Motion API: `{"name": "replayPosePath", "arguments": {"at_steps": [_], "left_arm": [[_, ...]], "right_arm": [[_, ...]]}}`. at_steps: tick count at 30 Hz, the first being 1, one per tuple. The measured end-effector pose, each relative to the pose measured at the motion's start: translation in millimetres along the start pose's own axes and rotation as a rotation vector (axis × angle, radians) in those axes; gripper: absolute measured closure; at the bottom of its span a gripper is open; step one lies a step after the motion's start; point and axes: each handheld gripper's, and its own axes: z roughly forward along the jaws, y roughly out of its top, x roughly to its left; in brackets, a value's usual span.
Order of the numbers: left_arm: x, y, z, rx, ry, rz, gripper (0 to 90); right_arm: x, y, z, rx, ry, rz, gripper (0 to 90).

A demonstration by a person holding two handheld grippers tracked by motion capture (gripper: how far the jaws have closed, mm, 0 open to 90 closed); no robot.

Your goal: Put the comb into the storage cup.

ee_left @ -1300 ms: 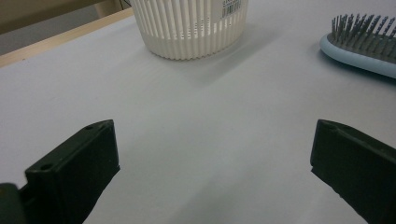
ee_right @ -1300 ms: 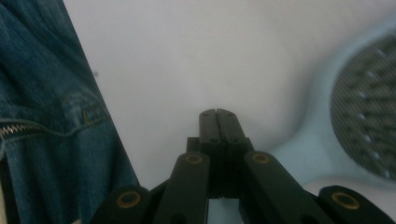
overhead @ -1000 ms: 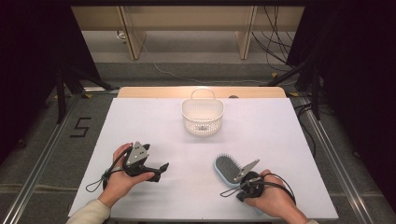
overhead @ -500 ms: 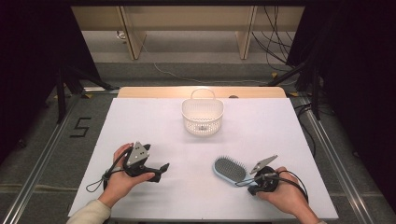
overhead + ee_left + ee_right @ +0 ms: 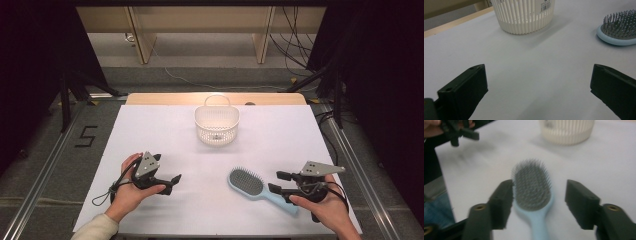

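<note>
A light blue hairbrush [image 5: 247,182] lies bristles up on the white table, its handle pointing toward the near right. My right gripper [image 5: 275,182] hovers over the handle end. Its jaws have just been opening and stand apart. In the right gripper view the hairbrush [image 5: 531,185] shows between and beyond the jaws of the right gripper [image 5: 540,202], with no pad pressing on it. My left gripper [image 5: 172,179] rests at the near left, pointing right. In its own view the left gripper [image 5: 539,92] is open over bare table.
A white slatted basket [image 5: 216,125] with a handle stands at the middle back of the table; it also appears as the basket [image 5: 524,15] ahead of the left jaws. The table's wooden far edge [image 5: 150,98] and metal floor rails flank the white sheet.
The right gripper has drawn back to the right along the brush handle and its jaws have opened. The brush stays flat on the table. The left hand has not moved.
</note>
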Motion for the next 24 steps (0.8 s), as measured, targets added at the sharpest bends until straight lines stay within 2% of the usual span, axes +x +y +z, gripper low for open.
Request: {"name": "replayPosePath", "arguments": {"at_steps": [3,4,5,9,11,16,19,24], "left_arm": [[0.6,0.4,-0.4,-0.002,0.0,0.003,0.1],[0.6,0.4,-0.4,-0.002,0.0,0.003,0.1],[1.2,0.6,-0.9,-0.006,0.001,0.001,0.1],[1.2,0.6,-1.2,-0.007,-0.003,0.0,0.1],[1.1,0.7,-1.3,-0.009,-0.004,0.001,0.1],[1.5,1.1,-3.2,-0.011,-0.007,0.002,0.0],[2.4,1.2,-4.6,-0.012,-0.005,-0.003,0.0],[1.0,1.2,-3.3,-0.009,-0.011,-0.004,0.0]], "right_arm": [[-6.0,-5.3,-3.0,-0.123,-0.07,-0.047,27.3],[-6.0,-5.3,-3.0,-0.123,-0.07,-0.047,27.3],[-10.4,-8.2,-5.3,-0.181,-0.078,-0.049,27.4],[-14.5,-8.9,-12.4,-0.269,-0.107,-0.029,24.0],[-15.5,-9.2,-15.6,-0.288,-0.14,-0.037,21.1],[-19.2,-10.5,-19.1,-0.282,-0.176,-0.039,18.4],[-19.5,-8.3,-22.7,-0.288,-0.192,-0.063,16.0],[-19.9,-1.3,-29.8,-0.319,-0.208,-0.063,15.6]]}}
